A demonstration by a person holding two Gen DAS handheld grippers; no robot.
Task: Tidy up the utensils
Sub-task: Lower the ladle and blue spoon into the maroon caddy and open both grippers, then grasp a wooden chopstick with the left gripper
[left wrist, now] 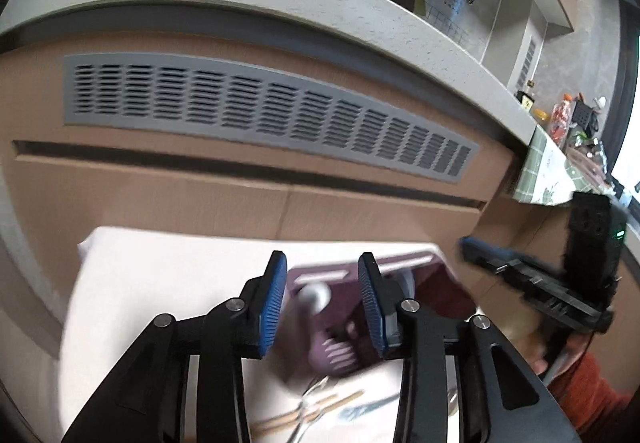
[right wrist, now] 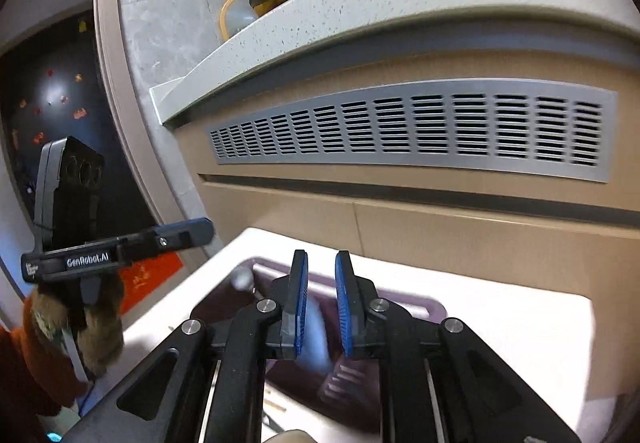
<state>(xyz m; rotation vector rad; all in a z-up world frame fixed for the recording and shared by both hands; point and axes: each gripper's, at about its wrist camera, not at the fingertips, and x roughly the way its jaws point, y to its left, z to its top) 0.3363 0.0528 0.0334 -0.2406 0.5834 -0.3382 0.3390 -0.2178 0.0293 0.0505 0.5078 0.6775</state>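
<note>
Purple plastic, a slotted utensil holder (left wrist: 360, 307) stood on the white tabletop (left wrist: 160, 275) just beyond the left gripper (left wrist: 322, 299), showing through the gap between its blue pads. That gripper's jaws stood wide apart, released, gripping nothing. A white rounded handle (left wrist: 316, 293) stuck up from the holder between the fingers, though blur made it hard to name. Below the holder, nearer the gripper's base, lay a metal fork (left wrist: 312, 399) and a pair of wooden chopsticks (left wrist: 304, 415), partly hidden by the black linkage.

In the right wrist view, the right gripper (right wrist: 322, 303) hung over the same holder (right wrist: 400, 303), jaws narrowly parted with no contact visible. A pale blurred utensil (right wrist: 314, 339) in the holder showed behind its left pad; whether the pad touched it could not be told. The holder's lower part was smeared by motion.
</note>
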